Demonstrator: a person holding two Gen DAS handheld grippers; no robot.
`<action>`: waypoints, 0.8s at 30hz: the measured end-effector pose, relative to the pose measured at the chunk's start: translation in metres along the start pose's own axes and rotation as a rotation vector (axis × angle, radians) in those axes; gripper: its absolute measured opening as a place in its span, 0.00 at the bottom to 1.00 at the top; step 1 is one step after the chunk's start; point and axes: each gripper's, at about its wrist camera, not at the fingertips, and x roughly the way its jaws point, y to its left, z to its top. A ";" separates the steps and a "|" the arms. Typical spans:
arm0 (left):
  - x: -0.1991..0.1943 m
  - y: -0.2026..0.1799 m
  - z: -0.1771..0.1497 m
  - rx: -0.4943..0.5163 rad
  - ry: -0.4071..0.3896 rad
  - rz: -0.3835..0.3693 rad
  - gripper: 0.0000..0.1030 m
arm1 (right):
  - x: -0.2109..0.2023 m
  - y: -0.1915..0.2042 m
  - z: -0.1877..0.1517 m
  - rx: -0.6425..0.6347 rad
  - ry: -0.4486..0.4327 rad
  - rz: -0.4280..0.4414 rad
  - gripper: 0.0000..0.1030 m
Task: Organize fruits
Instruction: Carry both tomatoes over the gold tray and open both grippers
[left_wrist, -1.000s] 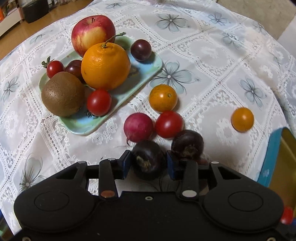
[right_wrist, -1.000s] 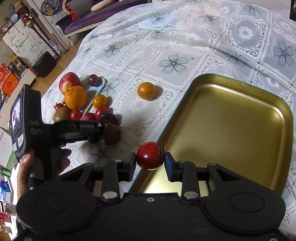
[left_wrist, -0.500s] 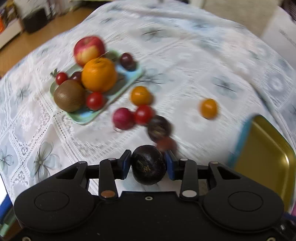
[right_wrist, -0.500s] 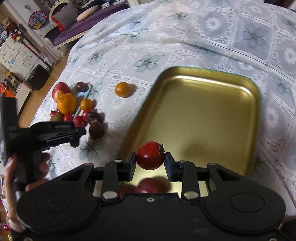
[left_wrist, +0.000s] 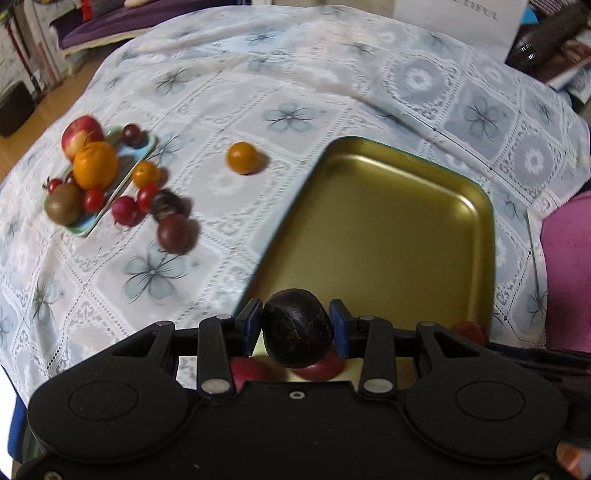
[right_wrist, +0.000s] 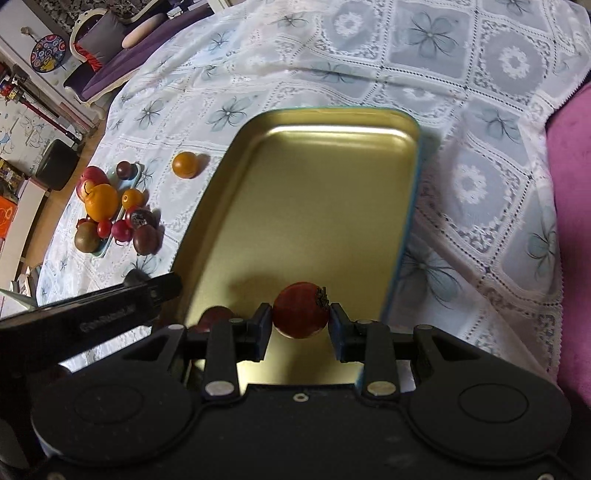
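My left gripper (left_wrist: 295, 326) is shut on a dark purple fruit (left_wrist: 297, 328) and holds it over the near edge of the gold tray (left_wrist: 388, 229). Red fruits (left_wrist: 319, 367) lie in the tray under it. My right gripper (right_wrist: 300, 325) is shut on a red tomato (right_wrist: 301, 310) above the near end of the gold tray (right_wrist: 314, 192). The left gripper body (right_wrist: 92, 317) shows at the left of the right wrist view.
A small green plate (left_wrist: 122, 181) at the left holds an apple (left_wrist: 79, 133), an orange (left_wrist: 95, 165), a kiwi (left_wrist: 63, 204) and small fruits. Loose fruits lie beside it, with an orange tomato (left_wrist: 242, 158) apart. A pink cushion (right_wrist: 572, 221) borders the right.
My left gripper lifted the dark fruit off the cloth and carried it right, over the gold tray. My right gripper moved with the tomato further over the tray.
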 end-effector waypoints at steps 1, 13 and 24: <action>0.000 -0.007 0.001 0.004 0.000 0.007 0.46 | -0.001 -0.003 -0.001 0.000 0.001 -0.005 0.33; 0.039 -0.035 0.018 -0.012 0.077 0.053 0.38 | 0.002 -0.005 -0.017 -0.048 0.030 -0.012 0.33; 0.029 -0.031 0.011 0.028 0.045 0.104 0.39 | -0.002 -0.013 -0.015 0.009 0.001 0.039 0.37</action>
